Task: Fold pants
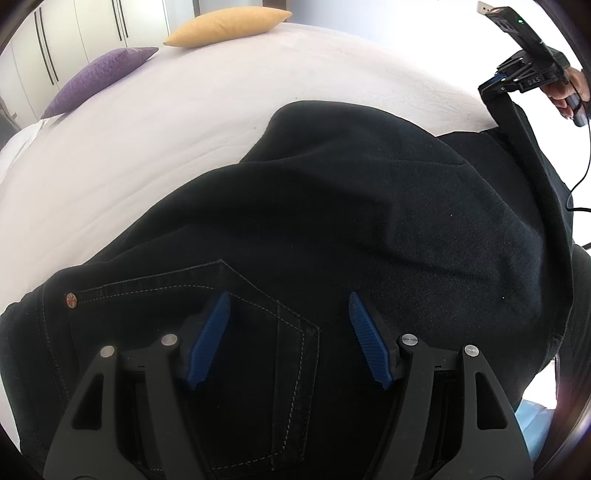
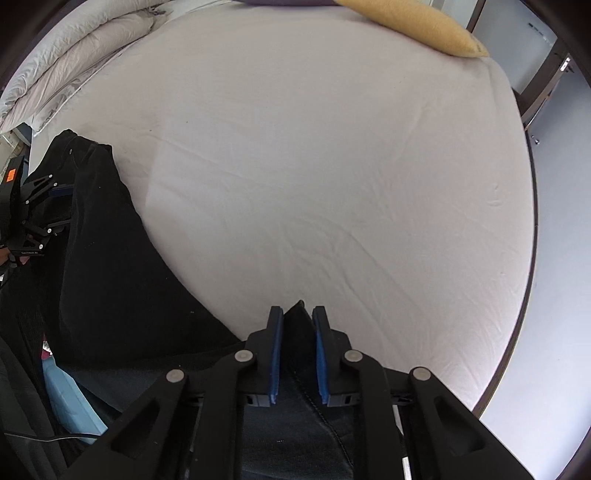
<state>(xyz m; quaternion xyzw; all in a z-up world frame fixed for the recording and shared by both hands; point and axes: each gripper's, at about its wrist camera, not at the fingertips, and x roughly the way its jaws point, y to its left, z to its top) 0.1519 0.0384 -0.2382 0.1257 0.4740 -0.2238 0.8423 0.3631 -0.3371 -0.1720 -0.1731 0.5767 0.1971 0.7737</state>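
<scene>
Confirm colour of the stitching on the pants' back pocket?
Light grey-white stitching on black pants; clearest in the left wrist view.

The pants (image 1: 369, 206) lie on the bed (image 1: 184, 147), near its front edge. Two cushions (image 1: 229, 26) sit at the far end, side by side. A rolled duvet (image 2: 74, 55) lies along the bed's far left

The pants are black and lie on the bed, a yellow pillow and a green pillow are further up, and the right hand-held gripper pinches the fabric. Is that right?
Not quite. The second pillow is purple, not green, as the left wrist view shows. The rest holds: the black pants lie on the bed, the yellow pillow is further up, and the right hand-held gripper pinches the fabric.
</scene>
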